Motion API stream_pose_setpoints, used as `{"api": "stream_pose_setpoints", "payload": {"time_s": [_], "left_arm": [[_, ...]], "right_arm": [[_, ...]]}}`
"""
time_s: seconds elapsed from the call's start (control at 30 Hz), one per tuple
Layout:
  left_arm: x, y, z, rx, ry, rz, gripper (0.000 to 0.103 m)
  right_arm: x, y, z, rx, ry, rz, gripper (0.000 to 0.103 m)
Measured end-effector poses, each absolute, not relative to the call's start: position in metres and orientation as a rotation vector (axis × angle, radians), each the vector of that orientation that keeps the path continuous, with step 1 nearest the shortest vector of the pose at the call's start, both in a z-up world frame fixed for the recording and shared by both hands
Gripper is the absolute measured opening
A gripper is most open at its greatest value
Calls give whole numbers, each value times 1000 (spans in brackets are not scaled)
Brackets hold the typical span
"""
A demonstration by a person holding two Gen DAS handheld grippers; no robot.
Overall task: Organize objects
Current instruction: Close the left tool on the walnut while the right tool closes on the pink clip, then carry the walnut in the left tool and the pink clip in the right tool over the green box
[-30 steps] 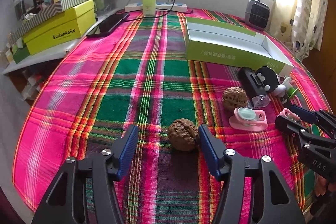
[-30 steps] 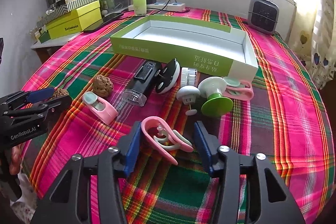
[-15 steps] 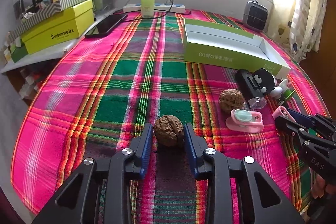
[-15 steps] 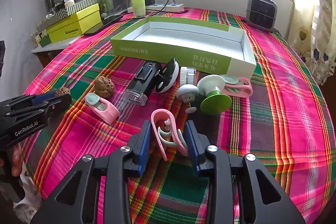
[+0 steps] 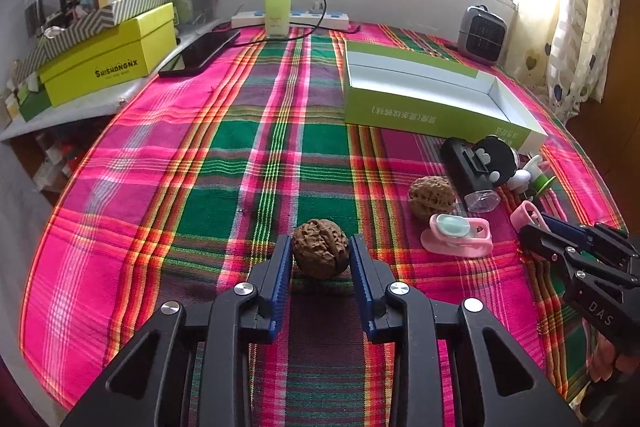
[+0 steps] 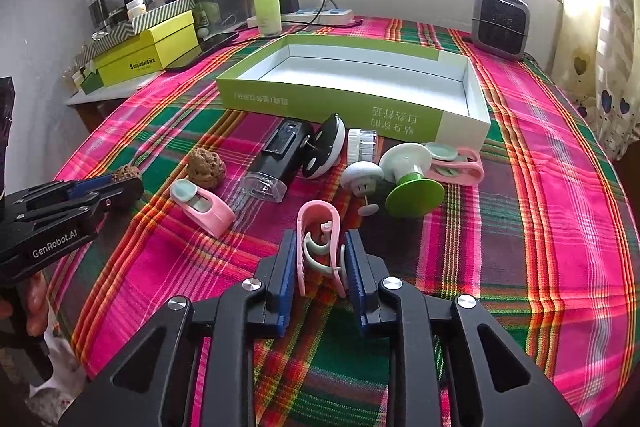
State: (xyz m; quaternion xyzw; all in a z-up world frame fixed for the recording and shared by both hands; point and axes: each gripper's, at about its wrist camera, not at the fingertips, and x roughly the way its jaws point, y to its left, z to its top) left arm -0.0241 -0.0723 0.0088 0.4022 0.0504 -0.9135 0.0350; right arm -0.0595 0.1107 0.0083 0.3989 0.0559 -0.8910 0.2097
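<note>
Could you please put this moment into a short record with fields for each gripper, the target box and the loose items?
left gripper: closed on a walnut resting on the tablecloth
right gripper: jaws closing on a pink clip, pads against its sides
box: green and white, open, nothing visible inside
second walnut: free on the cloth, beside the black device
other loose items: pink holder, green suction cup, mushroom-shaped piece
</note>
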Motion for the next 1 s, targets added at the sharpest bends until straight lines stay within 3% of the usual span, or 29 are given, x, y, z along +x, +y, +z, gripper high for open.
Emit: {"api": "stream_pose_setpoints", "payload": {"time_s": [1.0], "left_arm": [[-55, -52, 42, 1186, 128, -2931, 27]], "right_arm": [[-72, 115, 35, 1045, 100, -2495, 25]]}}
